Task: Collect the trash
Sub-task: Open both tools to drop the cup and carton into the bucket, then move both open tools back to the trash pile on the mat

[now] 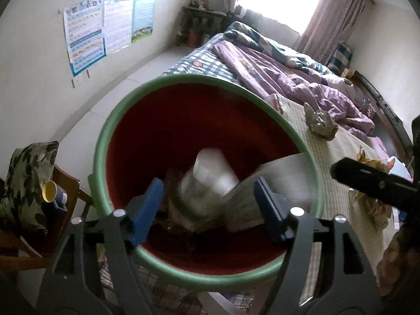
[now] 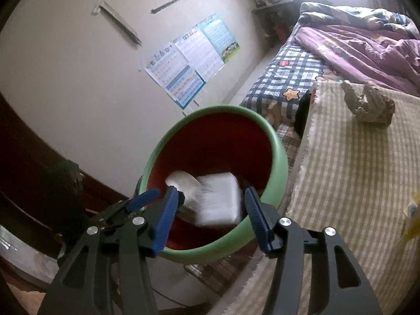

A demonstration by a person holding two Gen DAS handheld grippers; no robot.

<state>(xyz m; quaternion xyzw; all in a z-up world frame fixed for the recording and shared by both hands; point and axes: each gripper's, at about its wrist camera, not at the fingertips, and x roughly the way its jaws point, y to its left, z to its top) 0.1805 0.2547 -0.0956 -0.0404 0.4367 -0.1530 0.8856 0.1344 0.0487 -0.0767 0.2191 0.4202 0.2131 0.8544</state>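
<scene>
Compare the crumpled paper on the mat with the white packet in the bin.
The crumpled paper is grey-brown; the white packet is pale and smooth.
The paper is a ragged wad; the packet is flat-sided and roughly square.
The paper lies out on the striped mat on the bed; the packet sits inside the bin, blurred, between the spread fingers of the right gripper.
Both look like trash, and no gripper holds either.

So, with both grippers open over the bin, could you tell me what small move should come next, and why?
Probably swing the right gripper toward the crumpled grey paper on the striped mat. Both it and the left gripper are open and empty over the green-rimmed bin, while that paper lies uncollected.
</scene>
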